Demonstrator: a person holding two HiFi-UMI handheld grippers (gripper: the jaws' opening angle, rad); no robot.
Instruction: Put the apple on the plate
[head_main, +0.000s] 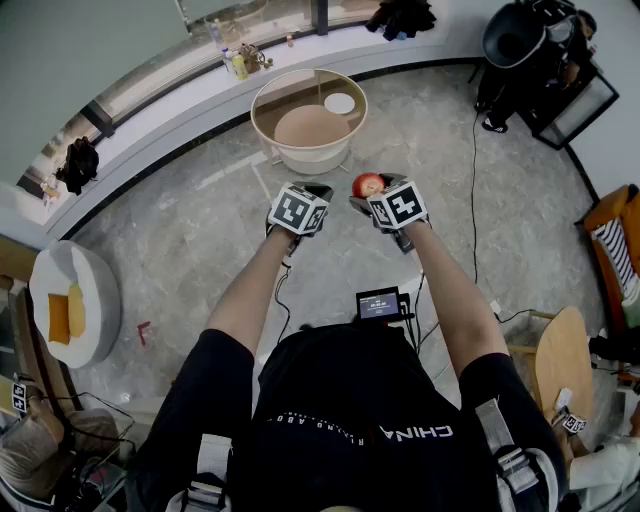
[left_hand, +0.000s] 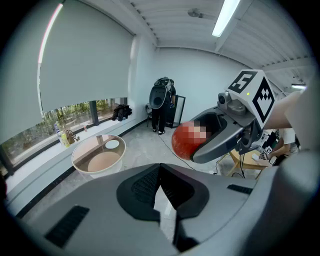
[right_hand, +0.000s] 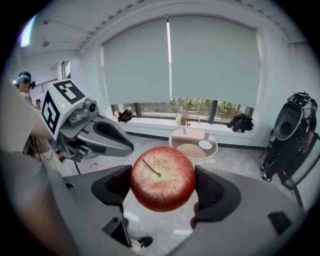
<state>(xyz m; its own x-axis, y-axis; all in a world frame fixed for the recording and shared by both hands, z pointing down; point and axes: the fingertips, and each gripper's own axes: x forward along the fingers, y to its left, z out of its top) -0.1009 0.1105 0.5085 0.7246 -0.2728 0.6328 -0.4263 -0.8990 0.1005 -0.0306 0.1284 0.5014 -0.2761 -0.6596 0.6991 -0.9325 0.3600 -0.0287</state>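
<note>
A red apple (head_main: 367, 185) (right_hand: 162, 179) hangs in the air above the floor, stem towards the camera, with my right gripper (head_main: 372, 192) (right_hand: 162, 189) shut on it, one pad on each side. Beside it on the left, my left gripper (head_main: 318, 192) (left_hand: 160, 187) is held with its jaws closed together and nothing between them. In the left gripper view the apple (left_hand: 186, 142) shows partly behind the right gripper's jaw. A small white plate (head_main: 339, 103) (left_hand: 112, 144) (right_hand: 205, 145) lies on a round glass-topped table (head_main: 262, 105) ahead of both grippers.
A window ledge (head_main: 160, 95) with bottles (head_main: 237, 62) runs behind the table. A white round seat with an orange cushion (head_main: 70, 305) is at left, black equipment (head_main: 530, 40) at back right, a wooden stool (head_main: 562, 360) at right. Cables (head_main: 474, 200) cross the floor.
</note>
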